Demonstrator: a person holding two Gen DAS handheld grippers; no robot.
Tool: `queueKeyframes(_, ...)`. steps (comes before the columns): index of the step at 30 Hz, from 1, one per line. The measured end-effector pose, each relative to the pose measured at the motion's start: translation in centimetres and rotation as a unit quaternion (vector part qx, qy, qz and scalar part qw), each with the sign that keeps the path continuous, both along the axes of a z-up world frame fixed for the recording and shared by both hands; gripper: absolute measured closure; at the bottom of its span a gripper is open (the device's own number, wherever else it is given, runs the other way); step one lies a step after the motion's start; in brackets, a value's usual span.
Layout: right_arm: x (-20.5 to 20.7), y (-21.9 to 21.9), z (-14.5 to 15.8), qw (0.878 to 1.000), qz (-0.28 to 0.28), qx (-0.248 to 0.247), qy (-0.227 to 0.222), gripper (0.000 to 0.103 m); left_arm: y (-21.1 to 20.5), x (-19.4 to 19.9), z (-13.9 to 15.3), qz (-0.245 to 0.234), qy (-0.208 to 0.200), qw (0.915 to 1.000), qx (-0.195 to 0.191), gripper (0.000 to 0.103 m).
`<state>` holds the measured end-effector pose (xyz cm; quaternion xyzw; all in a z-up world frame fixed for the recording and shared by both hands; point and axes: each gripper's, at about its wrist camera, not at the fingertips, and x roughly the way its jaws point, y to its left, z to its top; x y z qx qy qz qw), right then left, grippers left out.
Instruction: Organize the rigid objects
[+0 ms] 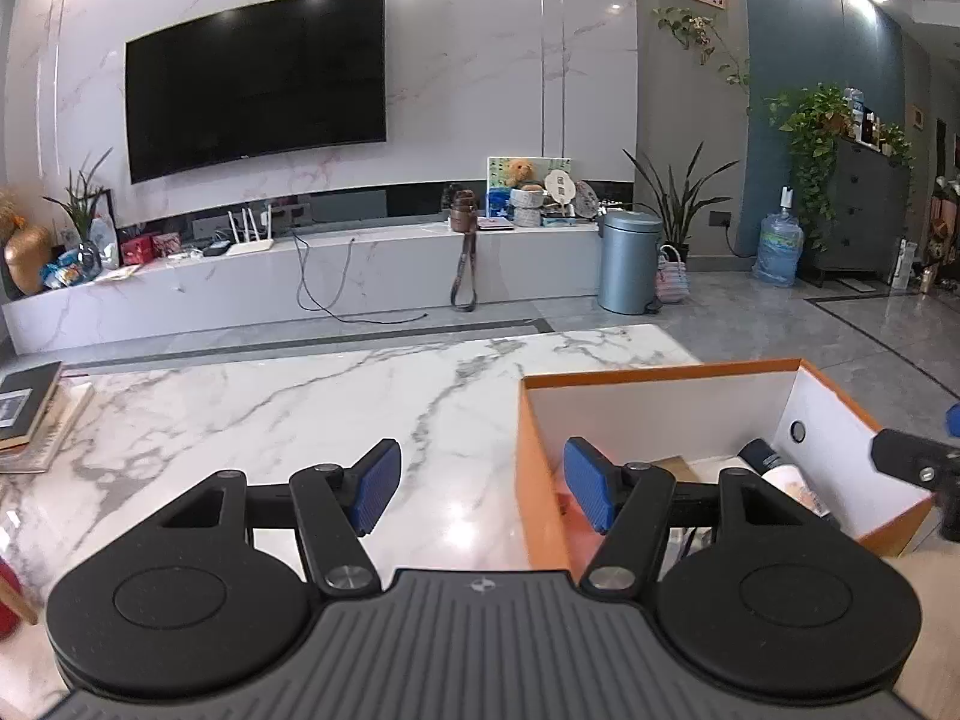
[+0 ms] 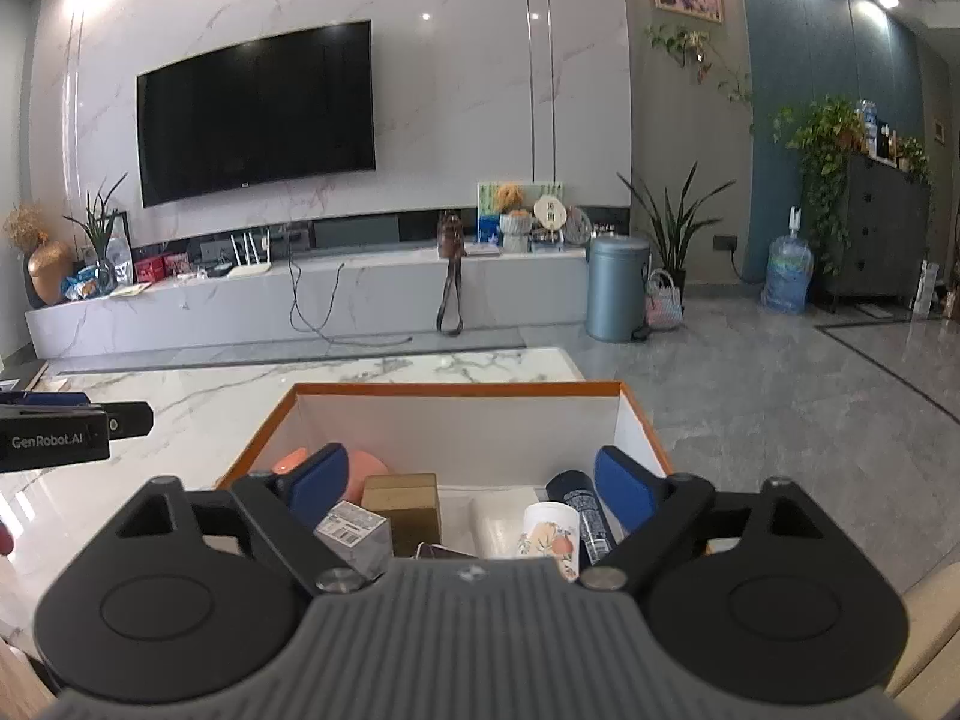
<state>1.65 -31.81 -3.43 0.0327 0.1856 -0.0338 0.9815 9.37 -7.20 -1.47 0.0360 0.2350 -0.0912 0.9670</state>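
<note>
An orange box with white inside walls [image 2: 456, 420] stands on the marble table [image 1: 300, 408]. It holds a gold box [image 2: 401, 498], a small grey carton [image 2: 354, 531], a pink round object [image 2: 366, 463], a white floral cup [image 2: 549, 534] and a dark can [image 2: 582, 507]. My right gripper [image 2: 471, 489] is open and empty, held over the box. My left gripper [image 1: 483, 489] is open and empty above the box's left wall [image 1: 537, 462]; it also shows in the right wrist view [image 2: 72, 435].
A stack of books [image 1: 30, 414] lies at the table's far left. Beyond the table are a low TV bench [image 1: 300, 276], a blue bin [image 1: 627, 261] and grey floor on the right.
</note>
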Motion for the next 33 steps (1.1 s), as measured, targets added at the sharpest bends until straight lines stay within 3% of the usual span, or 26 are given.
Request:
queueKeyframes(3,-0.8,0.3,-0.2,1.0,-0.002,0.001,0.002,0.01,0.5,-0.7,-0.3,0.003,0.002,1.0,-0.003,0.018)
queueKeyframes(6,-1.3,0.7,-0.8,1.0,-0.004,0.003,0.005,0.009,1.2,-1.5,-0.8,0.004,0.003,0.9999,-0.014,0.016)
queueKeyframes(13,-1.5,1.6,-1.7,1.0,-0.005,0.001,0.015,0.003,1.2,-2.4,-2.0,0.013,0.008,0.9998,0.016,0.005)
queueKeyframes(19,-0.9,1.7,-2.9,0.999,-0.007,0.005,0.04,0.002,1.2,-2.4,-3.5,0.014,0.041,0.9988,0.023,0.0)
queueKeyframes(33,0.1,2.2,-3.9,0.997,-0.006,-0.012,0.083,0.002,2.1,-2.2,-4.9,0.028,0.099,0.9944,0.023,0.0)
